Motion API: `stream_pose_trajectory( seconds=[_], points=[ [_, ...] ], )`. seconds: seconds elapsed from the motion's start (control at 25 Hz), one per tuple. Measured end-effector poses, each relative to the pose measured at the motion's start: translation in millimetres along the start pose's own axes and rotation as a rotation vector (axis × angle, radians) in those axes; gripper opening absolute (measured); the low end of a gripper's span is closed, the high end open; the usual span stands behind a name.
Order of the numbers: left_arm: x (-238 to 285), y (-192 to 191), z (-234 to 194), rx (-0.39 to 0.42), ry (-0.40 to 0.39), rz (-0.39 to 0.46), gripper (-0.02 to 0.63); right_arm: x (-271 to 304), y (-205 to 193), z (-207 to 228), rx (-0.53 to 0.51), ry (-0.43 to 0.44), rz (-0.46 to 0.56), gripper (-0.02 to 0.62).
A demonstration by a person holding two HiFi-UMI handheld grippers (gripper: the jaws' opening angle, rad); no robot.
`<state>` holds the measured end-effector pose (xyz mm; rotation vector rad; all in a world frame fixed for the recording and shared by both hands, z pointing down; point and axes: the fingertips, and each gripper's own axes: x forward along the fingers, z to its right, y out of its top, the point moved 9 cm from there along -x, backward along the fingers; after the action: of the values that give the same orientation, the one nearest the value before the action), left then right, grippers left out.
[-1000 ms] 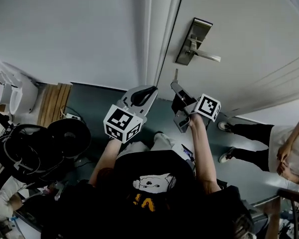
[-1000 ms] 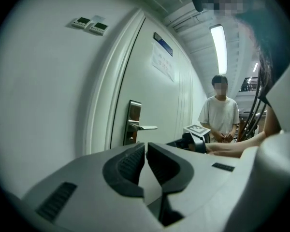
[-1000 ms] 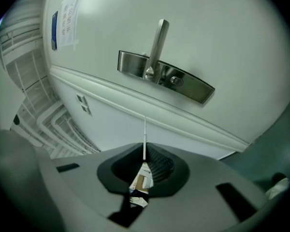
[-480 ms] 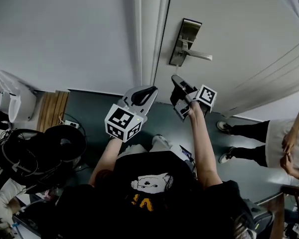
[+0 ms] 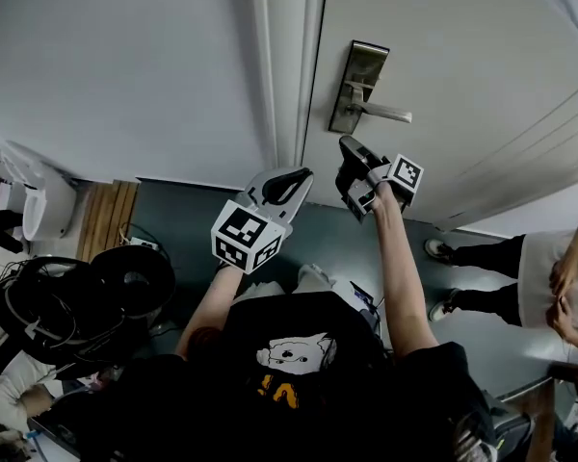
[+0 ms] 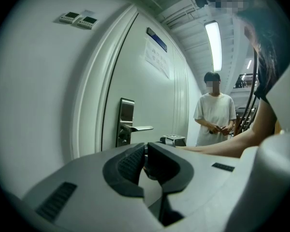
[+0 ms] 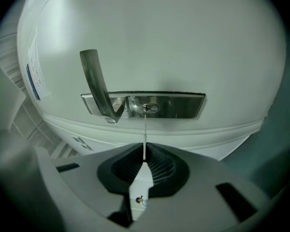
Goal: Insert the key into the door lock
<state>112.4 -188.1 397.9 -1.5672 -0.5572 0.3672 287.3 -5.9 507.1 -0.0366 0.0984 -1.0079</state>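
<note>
My right gripper (image 7: 144, 163) has its jaws pinched tight on the key (image 7: 145, 137). The blade juts straight ahead of them, tip at the keyhole (image 7: 151, 108) of the door lock (image 7: 181, 105). My left gripper's (image 6: 146, 154) jaws meet on nothing.

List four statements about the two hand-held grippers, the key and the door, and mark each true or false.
1. The right hand-held gripper is shut on the key. True.
2. The left hand-held gripper grips the door handle. False: its jaws are together on nothing, well short of the door handle.
3. The key points at the keyhole in the lock plate. True.
4. No bystander is in view. False: a person in a white T-shirt stands past the door.
</note>
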Motion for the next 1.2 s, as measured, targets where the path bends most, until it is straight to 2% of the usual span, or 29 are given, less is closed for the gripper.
stream_pose_trajectory(
  seconds=[0.2,0.4,0.56,0.8,0.96,1.2],
  points=[
    [-15.0,5.0,4.3,0.013,0.006,0.014,0.023,3.2,-4.3,-9.9,0.007,0.023,0.001,0.021],
    [18.3,0.1,-16.4,-0.008,0.013,-0.016,0.023,22.0,30.2,7.8,0.040,0.015,-0.002,0.021],
    [0.0,1.5,-12.0,-0.002,0.022,-0.003,0.023,20.1,18.9,1.7,0.036,0.018,-0.006,0.021],
    [28.0,-2.4,-29.9,-0.015,0.026,-0.030,0.023,31.8,50.9,18.2,0.065,0.011,0.006,0.021],
    [34.7,-2.4,-34.4,-0.018,0.024,-0.037,0.023,32.3,56.6,22.3,0.101,0.034,0.022,0.021],
    [34.3,-1.6,-35.6,-0.019,0.028,-0.032,0.023,30.6,57.5,21.6,0.099,0.036,0.038,0.021]
  ],
)
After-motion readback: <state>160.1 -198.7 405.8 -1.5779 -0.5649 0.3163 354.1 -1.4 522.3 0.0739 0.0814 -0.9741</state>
